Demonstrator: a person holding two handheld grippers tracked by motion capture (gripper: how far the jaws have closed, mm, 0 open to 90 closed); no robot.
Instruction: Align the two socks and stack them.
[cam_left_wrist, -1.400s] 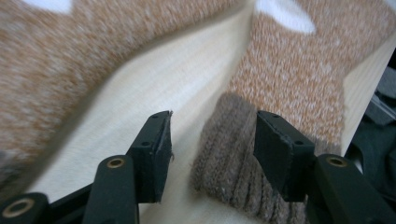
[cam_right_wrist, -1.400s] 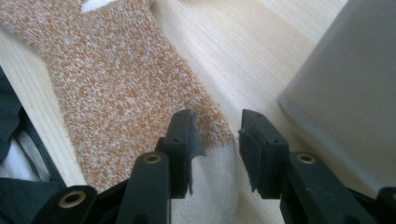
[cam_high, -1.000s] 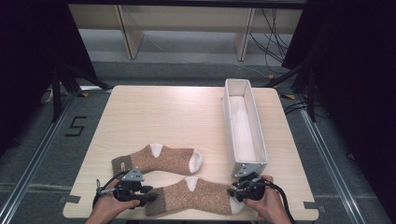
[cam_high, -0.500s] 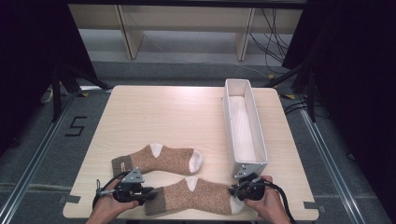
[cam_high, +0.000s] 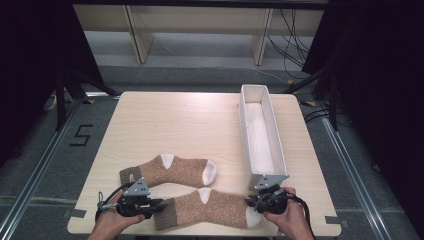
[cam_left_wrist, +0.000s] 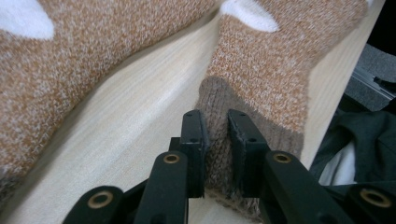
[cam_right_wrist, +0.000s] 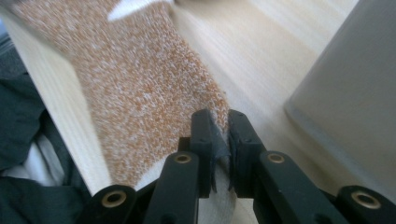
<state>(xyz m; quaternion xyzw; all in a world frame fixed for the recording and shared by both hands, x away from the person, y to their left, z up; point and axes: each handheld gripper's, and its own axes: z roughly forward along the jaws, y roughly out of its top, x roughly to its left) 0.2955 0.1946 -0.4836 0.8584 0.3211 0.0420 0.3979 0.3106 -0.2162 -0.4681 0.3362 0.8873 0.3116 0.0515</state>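
Two brown socks on the wooden table (cam_high: 175, 120), and the near sock (cam_high: 207, 207) lies flat along the front edge, stretched between both grippers. Left gripper (cam_high: 159, 205) is pinching its dark cuff, right gripper (cam_high: 249, 202) is pinching its white toe. Far sock (cam_high: 170, 171) lies just behind, with the white bin (cam_high: 272, 122) off to the right.

One readable mark: a black "5" (cam_high: 80, 135) stood on the grey floor (cam_high: 60, 165), well to the left of and beyond the left gripper (cam_high: 159, 204), beside the table (cam_high: 165, 120). Nothing readable on the socks, the tray or the grippers.
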